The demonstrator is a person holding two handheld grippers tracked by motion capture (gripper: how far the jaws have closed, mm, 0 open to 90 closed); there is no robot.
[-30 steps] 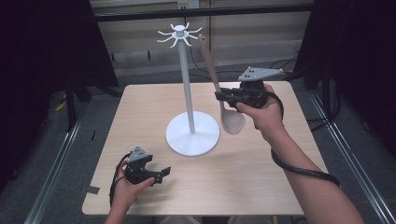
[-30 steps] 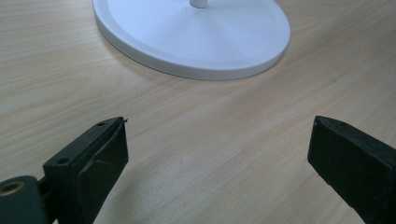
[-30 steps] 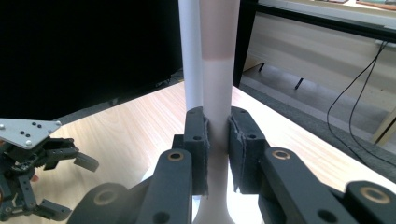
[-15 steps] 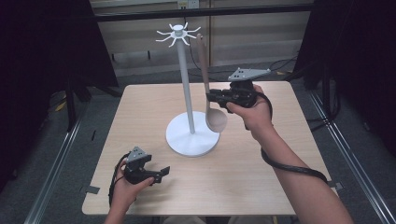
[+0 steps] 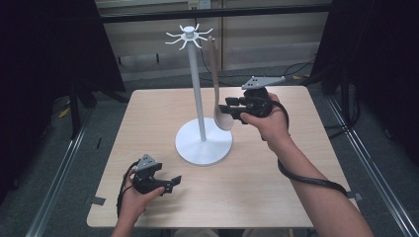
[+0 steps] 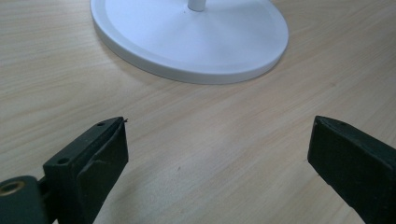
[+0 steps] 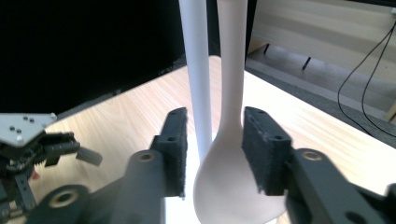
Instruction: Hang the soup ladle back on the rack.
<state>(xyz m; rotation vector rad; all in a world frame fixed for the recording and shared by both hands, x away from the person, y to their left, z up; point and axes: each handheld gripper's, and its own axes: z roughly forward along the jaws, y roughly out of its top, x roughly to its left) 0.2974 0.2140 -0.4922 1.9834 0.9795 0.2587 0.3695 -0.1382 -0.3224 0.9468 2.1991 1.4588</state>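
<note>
spoon (image 5: 217, 84): hanging upright from a hook at the top of the white stand (image 5: 200, 98), bowl end down, just beside the pole and above the round base; handle top sitting at the hook ring

right hand-held gripper (image 5: 232, 109): sitting level at the spoon's bowl, held above the counter (image 5: 296, 163); jaws have just been opening. In the right gripper view the spoon (image 7: 233, 140) is standing between the two pads with a gap showing on the left side; the right pad is lying close against the bowl, contact there not clear. Reading it as released, not clamping

left hand-held gripper (image 5: 170, 182): resting on the counter near the front left, well apart from the stand base; jaws standing wide with nothing between them. Left gripper view is showing the jaws (image 6: 215, 177) over bare wood, stand base (image 6: 191, 42) ahead of them

stand: base sitting flat near the counter's middle, pole upright, hooks fanning out at the top

cable (image 5: 306, 177): trailing from the right gripper along the person's forearm
</note>
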